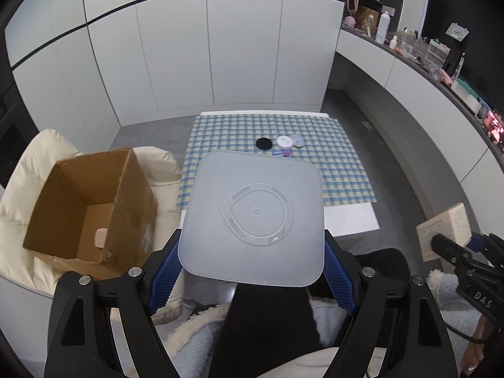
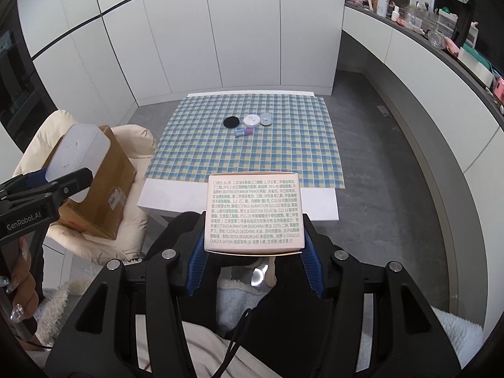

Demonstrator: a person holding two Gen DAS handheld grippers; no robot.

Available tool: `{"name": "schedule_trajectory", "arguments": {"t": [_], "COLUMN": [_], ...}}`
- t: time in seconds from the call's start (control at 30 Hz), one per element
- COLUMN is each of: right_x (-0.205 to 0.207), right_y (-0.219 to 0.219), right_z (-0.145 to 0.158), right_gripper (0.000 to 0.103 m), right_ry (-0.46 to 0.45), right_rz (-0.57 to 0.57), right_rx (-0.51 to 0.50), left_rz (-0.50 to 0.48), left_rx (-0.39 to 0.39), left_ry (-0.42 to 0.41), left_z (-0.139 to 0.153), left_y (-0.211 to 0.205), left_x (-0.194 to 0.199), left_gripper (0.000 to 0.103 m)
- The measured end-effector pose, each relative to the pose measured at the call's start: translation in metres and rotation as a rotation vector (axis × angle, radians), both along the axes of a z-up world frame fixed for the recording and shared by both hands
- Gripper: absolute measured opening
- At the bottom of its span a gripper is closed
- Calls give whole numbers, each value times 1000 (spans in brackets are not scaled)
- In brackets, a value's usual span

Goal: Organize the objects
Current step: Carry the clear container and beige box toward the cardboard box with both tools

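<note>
Well above the checked table (image 1: 340, 170): frosted square container (image 1: 255, 217) clamped between the left gripper (image 1: 252, 271) pads, bottom facing the camera. Smaller, printed carton (image 2: 254, 211) pinched between the right gripper (image 2: 254, 264) pads, jaws narrower.

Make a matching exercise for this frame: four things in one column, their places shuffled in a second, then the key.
Things:
1. translucent square container
2. printed carton
3. cardboard box
4. black round pad

Places:
A. lying on the checked tablecloth
B. clamped in the right gripper
C. standing open on the cream cushioned chair
D. clamped in the left gripper

Pairs: 1-D, 2-B, 3-C, 4-A
</note>
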State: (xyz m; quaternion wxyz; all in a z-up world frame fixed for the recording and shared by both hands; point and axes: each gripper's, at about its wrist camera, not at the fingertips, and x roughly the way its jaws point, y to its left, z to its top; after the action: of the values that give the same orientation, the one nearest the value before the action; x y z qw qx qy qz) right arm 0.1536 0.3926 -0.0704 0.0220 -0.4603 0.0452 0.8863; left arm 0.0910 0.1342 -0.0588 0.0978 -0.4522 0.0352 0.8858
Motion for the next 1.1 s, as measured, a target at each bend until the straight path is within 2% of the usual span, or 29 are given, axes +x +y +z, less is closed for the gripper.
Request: {"name": "schedule_trajectory", "arguments": {"t": [0.3,0.5,1.1], "right_x": [30,41,40], "right_y": [11,16,22], "right_z": [-14,-19,-23], "right_gripper": [55,55,55], "right_ry": [-33,-41,-37], "right_rz": [-39,-55,-77], "right_rx": [3,6,1], "left_rz": [22,0,-25], "left_rx": [15,6,-12], "left_ry": [-8,-7,-39], "left_z": [-4,-4,-12], "left_y": [-21,-14,-6], "left_x": [8,12,13], "left_gripper": [82,82,82]}}
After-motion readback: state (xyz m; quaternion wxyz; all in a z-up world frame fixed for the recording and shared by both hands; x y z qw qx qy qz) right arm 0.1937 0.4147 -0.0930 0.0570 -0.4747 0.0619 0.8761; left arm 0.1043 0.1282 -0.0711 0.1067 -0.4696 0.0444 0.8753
